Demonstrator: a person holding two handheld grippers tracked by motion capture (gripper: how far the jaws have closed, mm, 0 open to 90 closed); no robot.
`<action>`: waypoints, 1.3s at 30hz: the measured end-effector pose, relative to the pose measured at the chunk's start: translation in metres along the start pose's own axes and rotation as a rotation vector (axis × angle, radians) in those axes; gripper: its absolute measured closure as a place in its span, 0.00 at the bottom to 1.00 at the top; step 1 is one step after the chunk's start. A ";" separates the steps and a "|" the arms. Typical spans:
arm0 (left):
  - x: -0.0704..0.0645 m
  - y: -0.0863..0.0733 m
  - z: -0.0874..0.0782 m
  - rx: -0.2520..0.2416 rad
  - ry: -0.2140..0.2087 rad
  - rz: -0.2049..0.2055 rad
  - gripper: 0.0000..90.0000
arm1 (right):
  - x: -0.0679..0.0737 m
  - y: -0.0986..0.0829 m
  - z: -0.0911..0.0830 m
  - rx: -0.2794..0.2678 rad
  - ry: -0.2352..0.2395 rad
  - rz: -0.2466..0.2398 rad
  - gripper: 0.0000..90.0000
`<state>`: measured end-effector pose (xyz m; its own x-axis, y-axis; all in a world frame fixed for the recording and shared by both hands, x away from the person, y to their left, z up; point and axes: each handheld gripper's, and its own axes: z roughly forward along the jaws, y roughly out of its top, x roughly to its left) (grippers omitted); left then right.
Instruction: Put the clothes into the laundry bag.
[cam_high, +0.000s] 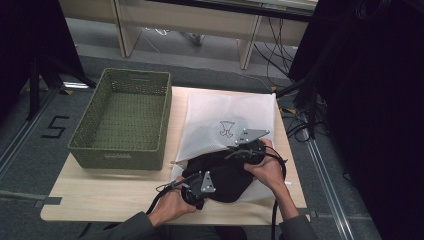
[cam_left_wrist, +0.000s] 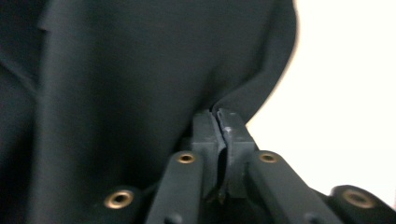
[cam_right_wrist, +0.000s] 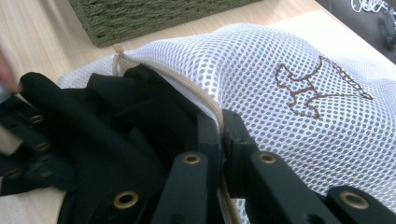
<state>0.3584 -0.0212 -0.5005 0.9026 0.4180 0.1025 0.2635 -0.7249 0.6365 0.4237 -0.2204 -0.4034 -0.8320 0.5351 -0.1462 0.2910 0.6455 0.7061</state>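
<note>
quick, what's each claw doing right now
Left claw: shut on the black garment.
Right claw: shut on the mesh bag at its zipper edge.

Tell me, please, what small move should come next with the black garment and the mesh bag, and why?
Probably push the black garment deeper: the left gripper pinches it, the right gripper holds the mesh bag open at its zipper, and most cloth lies outside.

On the wooden table: one green woven basket, one white mesh laundry bag bearing one embroidered brown emblem, one black garment. Two handheld grippers, left and right. Two hands, left and right.
</note>
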 end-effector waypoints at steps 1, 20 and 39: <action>0.005 0.002 0.001 -0.002 -0.009 -0.029 0.97 | 0.000 0.000 0.000 -0.002 0.002 -0.004 0.98; 0.062 0.052 0.014 -0.115 0.182 -0.181 0.97 | -0.001 0.003 -0.006 -0.017 0.005 -0.008 0.98; 0.034 0.023 -0.019 -0.099 0.101 -0.173 0.42 | -0.003 -0.004 -0.004 -0.007 0.015 0.010 0.98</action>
<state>0.3889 -0.0128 -0.4680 0.8072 0.5874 0.0581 0.3720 -0.5827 0.7226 0.4233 -0.2266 -0.4033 -0.8360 0.5334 -0.1288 0.2964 0.6365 0.7121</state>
